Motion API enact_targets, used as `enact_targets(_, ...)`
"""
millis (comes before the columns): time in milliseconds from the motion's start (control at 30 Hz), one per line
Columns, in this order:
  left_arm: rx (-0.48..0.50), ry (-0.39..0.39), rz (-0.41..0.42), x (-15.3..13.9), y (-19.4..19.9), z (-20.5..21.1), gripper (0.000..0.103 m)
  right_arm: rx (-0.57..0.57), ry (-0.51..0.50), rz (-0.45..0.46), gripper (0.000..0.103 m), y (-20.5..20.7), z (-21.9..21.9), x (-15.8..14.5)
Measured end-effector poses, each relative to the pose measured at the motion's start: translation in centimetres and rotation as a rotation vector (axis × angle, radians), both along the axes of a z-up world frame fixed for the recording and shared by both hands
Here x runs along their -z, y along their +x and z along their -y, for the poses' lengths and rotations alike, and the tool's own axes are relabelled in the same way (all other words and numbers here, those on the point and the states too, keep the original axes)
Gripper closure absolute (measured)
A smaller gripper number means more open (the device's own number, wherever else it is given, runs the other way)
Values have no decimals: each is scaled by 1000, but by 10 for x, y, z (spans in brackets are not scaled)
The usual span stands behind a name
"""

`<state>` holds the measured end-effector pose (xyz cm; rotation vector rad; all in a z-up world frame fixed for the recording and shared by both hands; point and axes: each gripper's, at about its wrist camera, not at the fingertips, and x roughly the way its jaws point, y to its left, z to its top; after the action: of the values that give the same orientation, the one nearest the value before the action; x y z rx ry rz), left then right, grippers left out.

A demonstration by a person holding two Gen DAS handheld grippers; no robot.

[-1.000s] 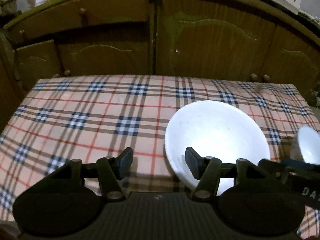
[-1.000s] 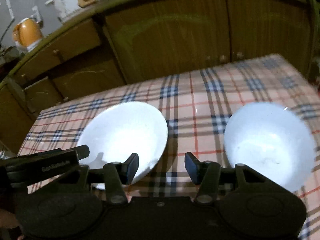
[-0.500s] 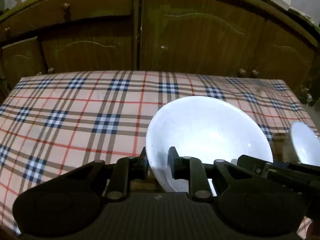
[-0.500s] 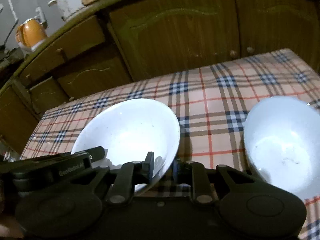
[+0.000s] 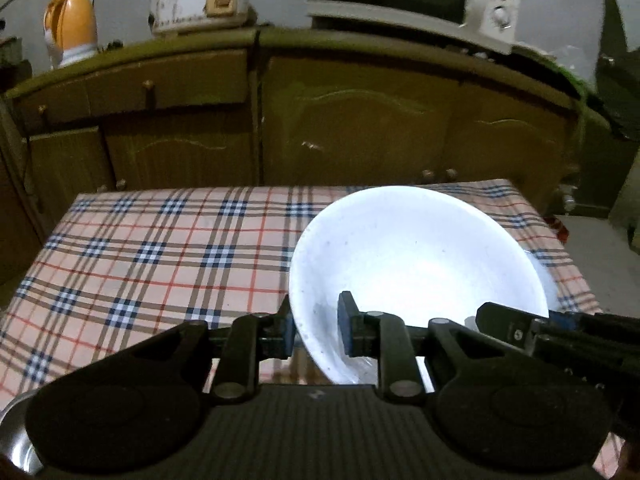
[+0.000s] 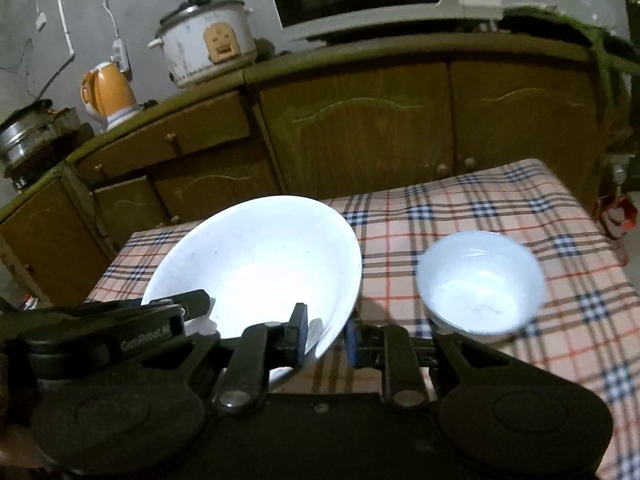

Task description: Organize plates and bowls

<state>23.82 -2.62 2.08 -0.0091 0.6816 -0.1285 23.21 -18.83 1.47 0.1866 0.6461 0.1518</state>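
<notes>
Plate point(image 6: 256, 264) pinched at both rims — your left gripper point(image 5: 316, 330), your right gripper point(image 6: 326, 338). Small bowl point(image 6: 480, 280) at 2 o'clock on the surface point(image 6: 560, 240) — stacking not yet done.

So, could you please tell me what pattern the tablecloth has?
The tablecloth is a pinkish-beige plaid with navy, brown and red lines, clearest in the left wrist view.

The large white bowl point(image 5: 416, 272) hides most of the small bowl point(image 6: 480, 280) behind it.
</notes>
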Motion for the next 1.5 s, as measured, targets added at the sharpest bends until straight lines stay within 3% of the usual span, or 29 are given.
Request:
enact_targets(133, 22, -10, 21, -11, -34, 11, 79, 11, -20, 39, 78, -41, 8, -16)
enact_targets(367, 67, -15, 24, -7, -62, 40, 79, 48, -11, 64, 78, -98, 29, -24)
enact_targets(700, 145, -1, -26, 28, -104, 65, 79, 103, 5, 12, 78, -162, 55, 9)
enact_targets(1200, 168, 79, -107, 78, -109, 63, 79, 105, 33, -102, 78, -170, 55, 70)
enact_targets(1500, 188, 101, -57, 81, -119, 62, 79, 106, 3, -74, 78, -173, 51, 74)
